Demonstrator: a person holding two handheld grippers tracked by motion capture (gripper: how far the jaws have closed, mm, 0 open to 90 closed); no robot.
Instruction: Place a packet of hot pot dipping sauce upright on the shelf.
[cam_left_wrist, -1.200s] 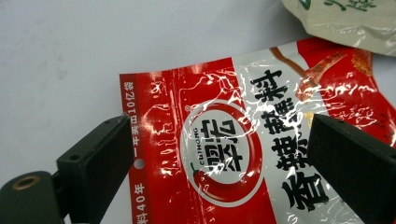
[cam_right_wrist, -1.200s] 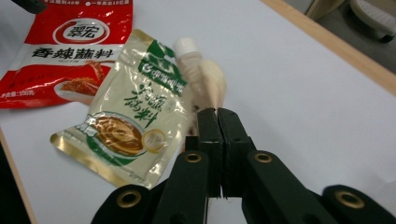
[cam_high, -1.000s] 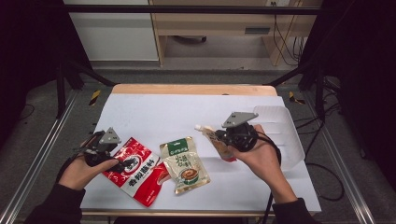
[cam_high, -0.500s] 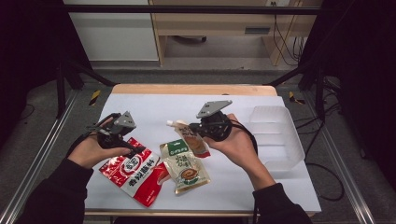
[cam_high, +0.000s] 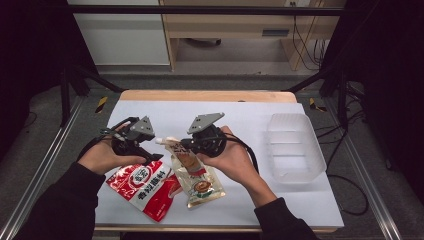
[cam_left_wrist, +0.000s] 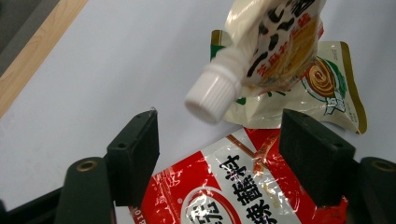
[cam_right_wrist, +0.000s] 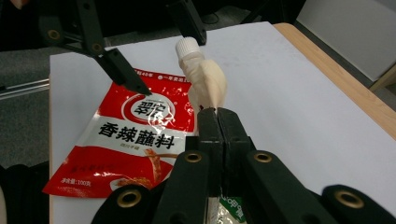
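My right gripper (cam_high: 186, 145) is shut on the top of a cream spouted pouch (cam_high: 176, 149), held above the table with its white cap (cam_left_wrist: 212, 95) pointing left. In the right gripper view the jaws meet (cam_right_wrist: 217, 114) on the pouch (cam_right_wrist: 208, 81). My left gripper (cam_high: 152, 148) is open beside the cap. Its jaws have just been closing, and the cap stands just ahead of the gap between them (cam_left_wrist: 219, 128), untouched. Under both hands lie a red sauce packet (cam_high: 145, 185) and a tan and green packet (cam_high: 201, 184).
A clear plastic bin (cam_high: 295, 150) stands on the right of the white table top (cam_high: 240, 120). A wooden edge (cam_high: 210, 96) runs along the far side. Metal rails and dark floor flank the table.
My right hand has carried the pouch leftward, away from the bin. My left hand has lifted off the red packet and come right toward the cap, its jaws narrower than before.
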